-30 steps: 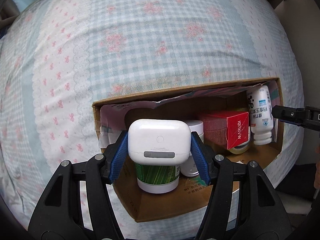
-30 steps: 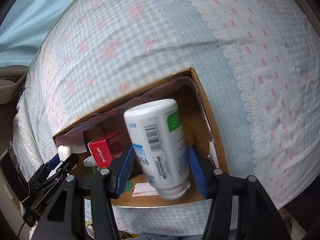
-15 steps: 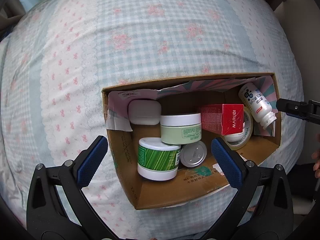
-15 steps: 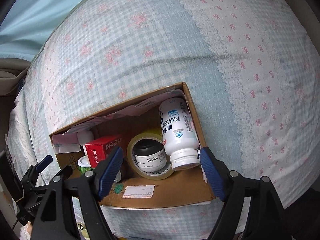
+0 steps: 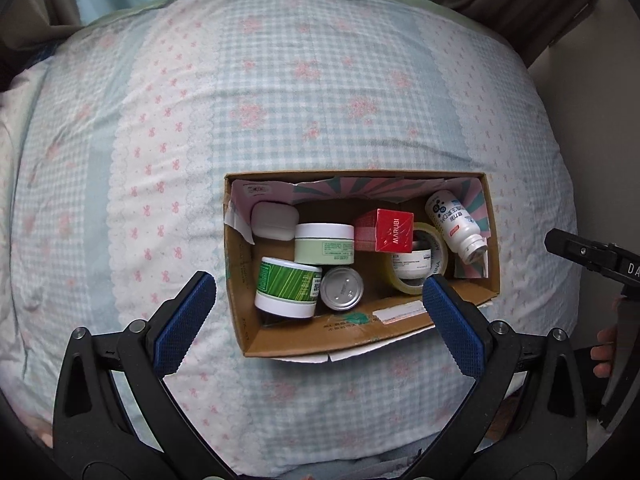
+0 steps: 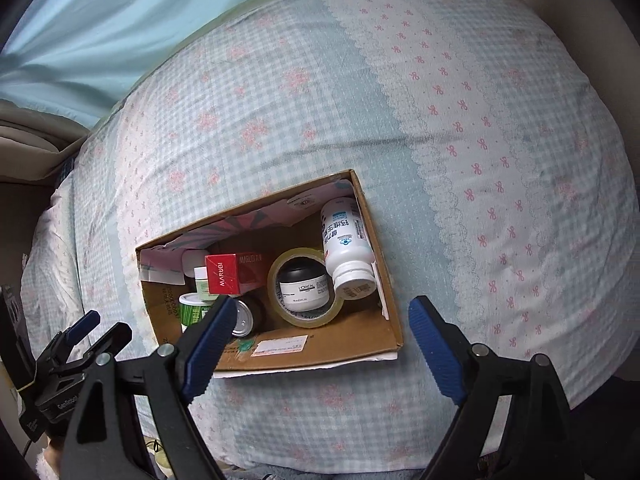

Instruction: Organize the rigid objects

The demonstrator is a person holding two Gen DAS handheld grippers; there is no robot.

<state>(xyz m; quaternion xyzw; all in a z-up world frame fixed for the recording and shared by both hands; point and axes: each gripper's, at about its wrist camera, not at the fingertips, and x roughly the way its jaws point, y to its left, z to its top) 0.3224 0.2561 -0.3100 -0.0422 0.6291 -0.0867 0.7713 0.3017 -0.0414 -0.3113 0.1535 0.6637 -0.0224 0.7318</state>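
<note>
Only the left wrist view shows the white case (image 5: 275, 221) whole, in the cardboard box's (image 5: 240, 280) far left corner; the right view hides most of it behind the red carton (image 6: 222, 274). Both tongs, left (image 5: 319, 297) and right (image 6: 319, 325), point steeply down above the box on the bed (image 5: 280, 100), spread and empty, the right having just been opening. The white bottle (image 6: 347, 242) leans inside the box's right end.

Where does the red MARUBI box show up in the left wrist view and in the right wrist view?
Left wrist: the red MARUBI box sits right of centre, in the middle of the cardboard box.
Right wrist: the red MARUBI box sits left of centre, toward the box's left half.
Shared landmark: the tape roll ringing a white jar, just right of it in both.
</note>
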